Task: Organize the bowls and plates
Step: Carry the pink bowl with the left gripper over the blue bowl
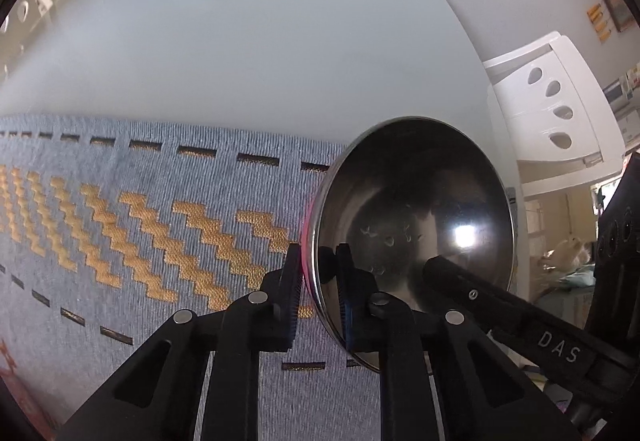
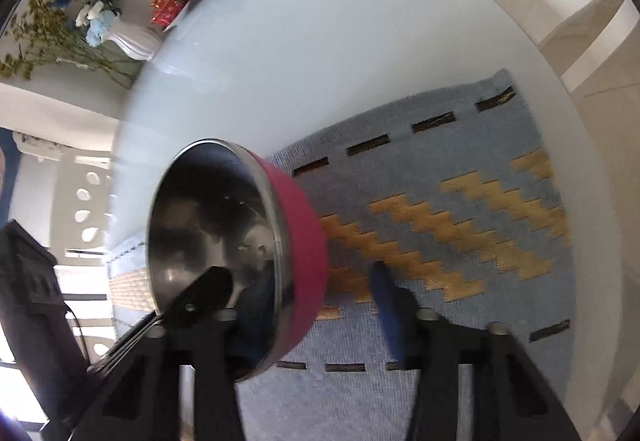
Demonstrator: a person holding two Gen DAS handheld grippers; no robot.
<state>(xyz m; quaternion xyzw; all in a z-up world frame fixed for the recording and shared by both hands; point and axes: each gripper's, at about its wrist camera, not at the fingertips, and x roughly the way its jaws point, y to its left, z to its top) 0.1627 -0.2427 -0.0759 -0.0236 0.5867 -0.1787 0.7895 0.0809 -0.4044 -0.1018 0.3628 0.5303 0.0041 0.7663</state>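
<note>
Left tool [image 1: 316,277] is clamped shut on the rim of the pink-sided steel bowl [image 1: 412,225], one pad outside the wall, one inside. That bowl stands tilted on edge above the blue-grey woven placemat with gold zigzags [image 1: 120,209], which lies on the pale glossy surface [image 1: 240,41]. Right of the bowl's rim, the right tool [image 2: 308,295] has one finger inside the bowl and the other out over the placemat, clear of the pink wall, so its jaws stand open around the wall.
</note>
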